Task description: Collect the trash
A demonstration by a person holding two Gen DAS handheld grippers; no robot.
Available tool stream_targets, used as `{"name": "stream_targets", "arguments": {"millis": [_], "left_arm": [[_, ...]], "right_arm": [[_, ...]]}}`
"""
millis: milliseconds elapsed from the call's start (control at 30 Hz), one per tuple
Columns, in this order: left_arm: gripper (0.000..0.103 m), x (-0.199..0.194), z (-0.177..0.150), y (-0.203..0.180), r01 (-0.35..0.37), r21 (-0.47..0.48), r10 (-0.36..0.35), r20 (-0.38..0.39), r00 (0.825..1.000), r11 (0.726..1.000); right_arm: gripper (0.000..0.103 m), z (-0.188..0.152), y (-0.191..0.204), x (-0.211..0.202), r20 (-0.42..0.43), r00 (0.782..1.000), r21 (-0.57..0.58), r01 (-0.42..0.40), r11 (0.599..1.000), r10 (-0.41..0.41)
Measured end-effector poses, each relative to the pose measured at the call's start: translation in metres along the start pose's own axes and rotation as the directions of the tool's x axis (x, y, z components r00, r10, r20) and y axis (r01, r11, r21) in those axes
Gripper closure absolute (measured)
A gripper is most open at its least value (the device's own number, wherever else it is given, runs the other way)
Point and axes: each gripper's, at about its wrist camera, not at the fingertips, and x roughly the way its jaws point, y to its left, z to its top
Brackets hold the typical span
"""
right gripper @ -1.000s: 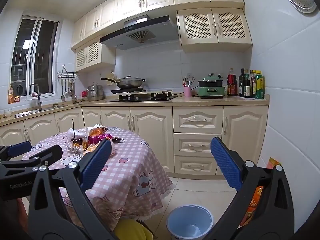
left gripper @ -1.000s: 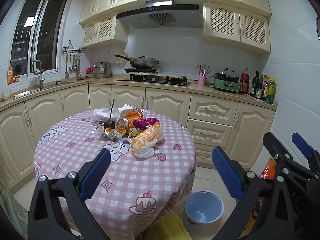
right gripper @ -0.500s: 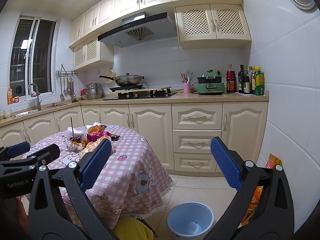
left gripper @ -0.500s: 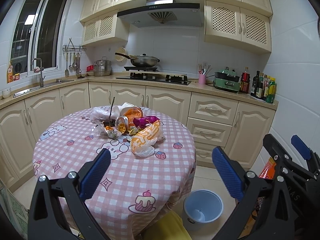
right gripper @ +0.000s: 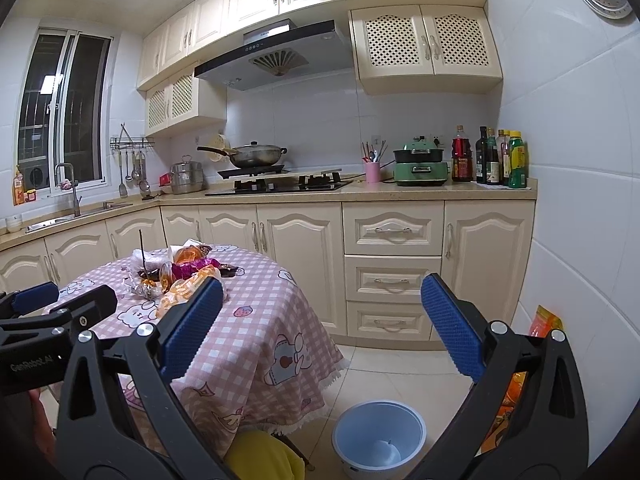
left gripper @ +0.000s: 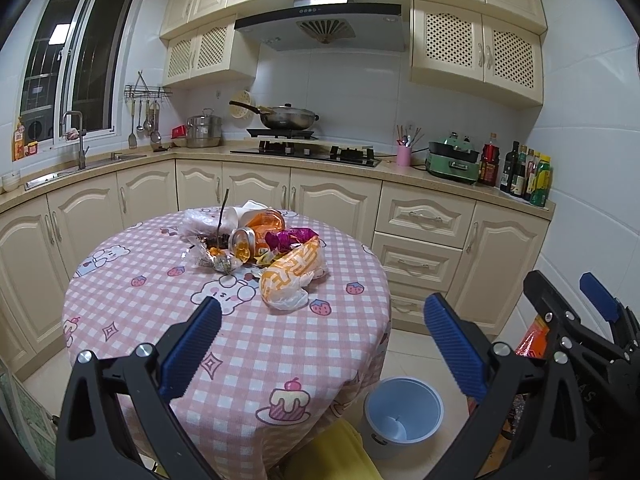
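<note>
I've drifted slightly closer; both grippers, left gripper (left gripper: 320,344) and right gripper (right gripper: 322,322), remain spread, empty; wrapper pile (left gripper: 256,248) untouched.

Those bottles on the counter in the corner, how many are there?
About 6, though overlap may hide some: a red-labelled bottle beside the green cooker, then dark bottles and a green and yellow bottle bunched toward the wall.

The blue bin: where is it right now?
The blue bin stands on the floor tiles at the right foot of the round table, low in both wrist views, with a yellow seat just to its left.
</note>
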Motion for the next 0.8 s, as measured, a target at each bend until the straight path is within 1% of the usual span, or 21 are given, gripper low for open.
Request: {"name": "stream_targets", "arguments": {"millis": [433,800], "left_arm": [[0.004,0.0048,0.0008,0.0004,0.003,-0.002,-0.004,-0.016,1.000,1.000],[0.004,0.0051,0.0009,0.0004,0.000,-0.005,0.000,-0.015,1.000,1.000]], "right_arm": [[0.005,0.0040,-0.0061,0.0015,-0.030,0.999,0.018,0.019,1.000,-0.018],[0.005,0.0034,-0.0060,0.0000,-0.025,1.000,0.017,0.004,1.000,-0.003]]}}
